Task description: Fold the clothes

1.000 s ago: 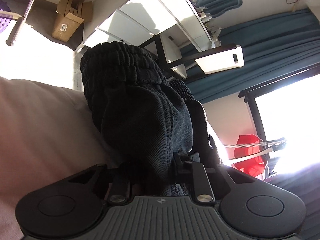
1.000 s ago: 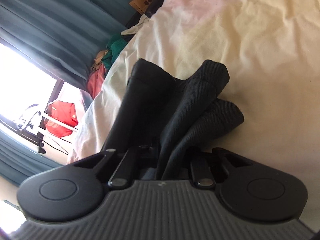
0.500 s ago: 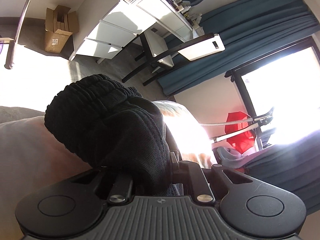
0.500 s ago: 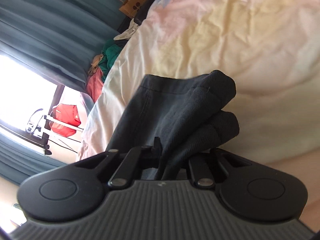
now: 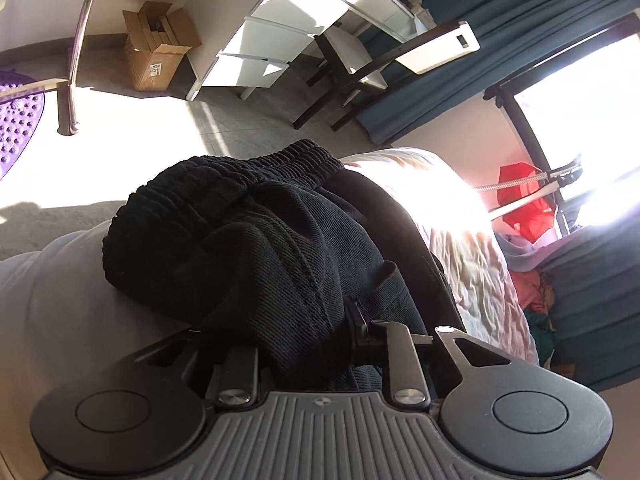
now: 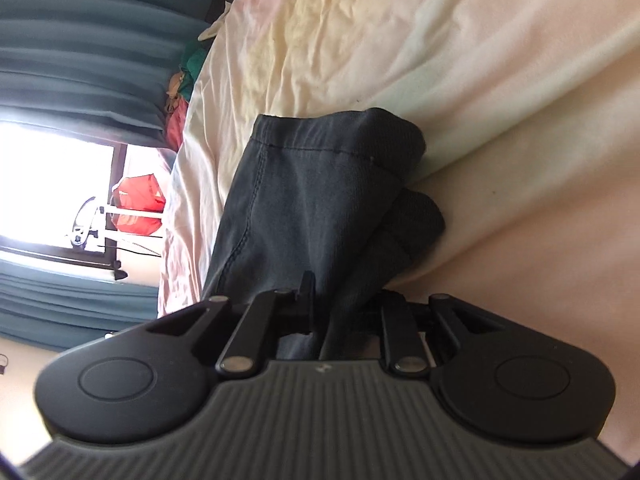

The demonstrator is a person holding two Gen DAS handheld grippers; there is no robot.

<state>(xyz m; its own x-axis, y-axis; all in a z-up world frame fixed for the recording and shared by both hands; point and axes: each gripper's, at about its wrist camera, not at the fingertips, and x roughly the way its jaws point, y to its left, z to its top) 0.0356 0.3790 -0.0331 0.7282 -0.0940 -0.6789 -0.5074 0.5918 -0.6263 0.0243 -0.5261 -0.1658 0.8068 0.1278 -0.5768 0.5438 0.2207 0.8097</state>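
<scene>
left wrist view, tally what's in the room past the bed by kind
cardboard box: 1
white drawer unit: 1
dark-legged chair: 1
purple studded mat: 1
red bag: 1
total: 5

left tongs (image 5: 312,336): black | ribbed grey housing | silver screws | right tongs (image 6: 340,312): same

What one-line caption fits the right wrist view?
Right gripper, jaws just opening, with dark trousers between them on a cream bedsheet.
</scene>
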